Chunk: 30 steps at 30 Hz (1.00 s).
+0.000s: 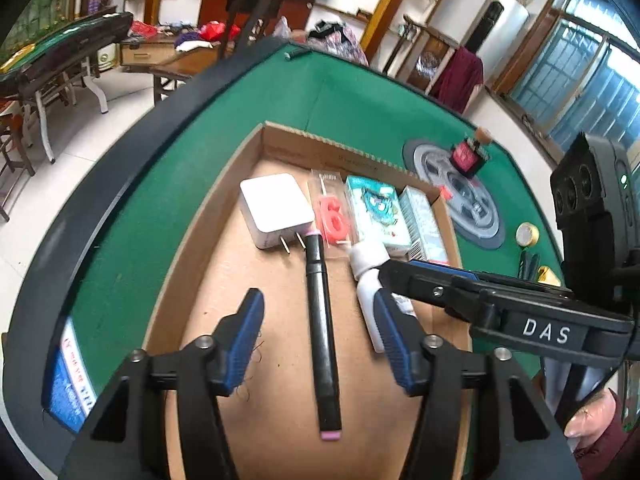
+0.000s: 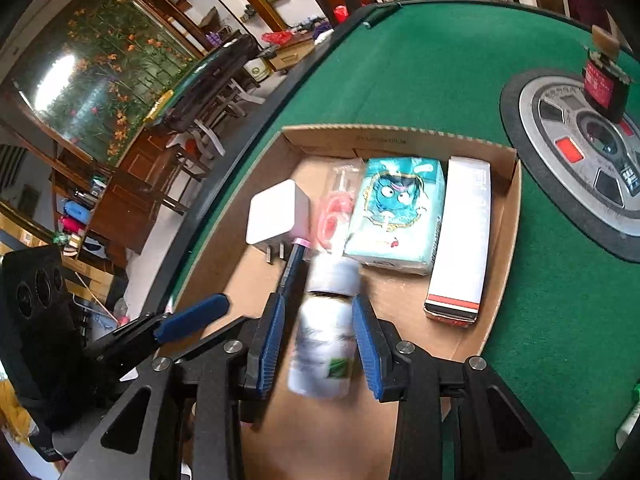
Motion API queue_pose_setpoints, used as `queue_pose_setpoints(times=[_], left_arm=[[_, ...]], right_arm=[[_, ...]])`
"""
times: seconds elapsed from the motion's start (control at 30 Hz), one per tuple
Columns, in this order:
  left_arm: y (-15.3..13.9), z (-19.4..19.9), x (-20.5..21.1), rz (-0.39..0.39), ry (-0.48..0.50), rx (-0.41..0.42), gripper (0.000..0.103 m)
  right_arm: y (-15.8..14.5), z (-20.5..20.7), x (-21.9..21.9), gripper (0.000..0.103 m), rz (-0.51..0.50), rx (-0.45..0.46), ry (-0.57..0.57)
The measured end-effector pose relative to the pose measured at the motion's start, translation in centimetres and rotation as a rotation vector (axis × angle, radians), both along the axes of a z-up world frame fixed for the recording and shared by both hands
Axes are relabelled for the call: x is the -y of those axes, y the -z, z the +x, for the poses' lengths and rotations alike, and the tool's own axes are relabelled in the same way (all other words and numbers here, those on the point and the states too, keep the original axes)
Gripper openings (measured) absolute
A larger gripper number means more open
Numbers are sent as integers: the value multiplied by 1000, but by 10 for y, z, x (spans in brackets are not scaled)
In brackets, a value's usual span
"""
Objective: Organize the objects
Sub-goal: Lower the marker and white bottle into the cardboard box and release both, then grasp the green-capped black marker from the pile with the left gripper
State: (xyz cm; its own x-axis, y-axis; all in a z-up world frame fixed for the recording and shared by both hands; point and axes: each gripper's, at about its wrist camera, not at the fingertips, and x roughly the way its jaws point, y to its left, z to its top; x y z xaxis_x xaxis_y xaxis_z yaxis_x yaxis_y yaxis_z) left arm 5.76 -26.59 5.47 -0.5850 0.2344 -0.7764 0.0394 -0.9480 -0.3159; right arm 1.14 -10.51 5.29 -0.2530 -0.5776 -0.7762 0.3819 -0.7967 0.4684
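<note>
Black marker (image 1: 322, 320) lies released between my left gripper (image 1: 320, 344) pads, jaws apart; right gripper (image 2: 318, 344) clamps white bottle (image 2: 324, 344) over cardboard tray (image 2: 508, 216).

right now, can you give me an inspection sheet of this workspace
surface: green felt table, brown cardboard tray on it
job's things: in tray, white plug charger, black marker pen, pink number candle, teal tissue pack, white carton
clutter: red box on round centre panel
grippers: left gripper open over marker; right gripper holds white bottle
cables: nothing seen
surroundings: wooden furniture, another table
</note>
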Motion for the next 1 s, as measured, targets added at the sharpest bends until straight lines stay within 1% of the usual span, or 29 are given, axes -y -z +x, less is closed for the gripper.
queue_pose_setpoints(times=[0.1, 0.17, 0.2, 0.23, 0.27, 0.33, 0.4, 0.47, 0.57, 0.6, 0.67, 0.73, 0.77, 0.8, 0.87, 0.93, 1.0], left_arm=[[-15, 14, -1, -12, -34, -41, 70], [-25, 23, -9, -28, -38, -72, 73], [-30, 27, -12, -35, -34, -83, 74], [-34, 30, -17, -43, -26, -95, 75], [-38, 33, -25, -52, -13, -113, 76], [-46, 38, -44, -84, 25, -147, 77], [-53, 42, -66, -121, 74, -179, 79], [-56, 44, -87, -136, 126, -192, 80], [-54, 40, -122, -115, 205, -179, 80], [-53, 39, -131, -103, 224, -173, 80], [-49, 37, -153, -86, 270, -167, 80], [-44, 33, -177, -83, 311, -173, 80], [-43, 31, -189, -80, 336, -180, 80], [-41, 28, -201, -79, 360, -186, 80], [-38, 21, -222, -81, 399, -192, 80], [-36, 12, -241, -79, 426, -192, 80], [-33, -2, -256, -75, 442, -182, 80]], right_arm=[[-14, 7, -7, 47, 11, -53, 7], [-26, 12, -18, 60, 4, -83, 19], [-32, 14, -24, 63, 6, -98, 29], [-38, 17, -35, 69, 11, -117, 46], [-44, 20, -45, 73, 17, -136, 63], [-57, 26, -70, 77, 33, -179, 106], [-71, 34, -100, 83, 71, -240, 169], [-84, 42, -128, 96, 95, -299, 225], [-103, 60, -182, 103, 110, -418, 356], [-108, 68, -205, 103, 109, -455, 417], [-111, 74, -236, 103, 120, -481, 491], [-107, 75, -272, 103, 171, -480, 599], [-102, 73, -288, 103, 191, -459, 647], [-95, 71, -305, 103, 186, -428, 677], [-73, 64, -340, 103, 121, -343, 722], [-53, 61, -363, 103, 89, -293, 774], [-36, 61, -382, 103, 74, -265, 820]])
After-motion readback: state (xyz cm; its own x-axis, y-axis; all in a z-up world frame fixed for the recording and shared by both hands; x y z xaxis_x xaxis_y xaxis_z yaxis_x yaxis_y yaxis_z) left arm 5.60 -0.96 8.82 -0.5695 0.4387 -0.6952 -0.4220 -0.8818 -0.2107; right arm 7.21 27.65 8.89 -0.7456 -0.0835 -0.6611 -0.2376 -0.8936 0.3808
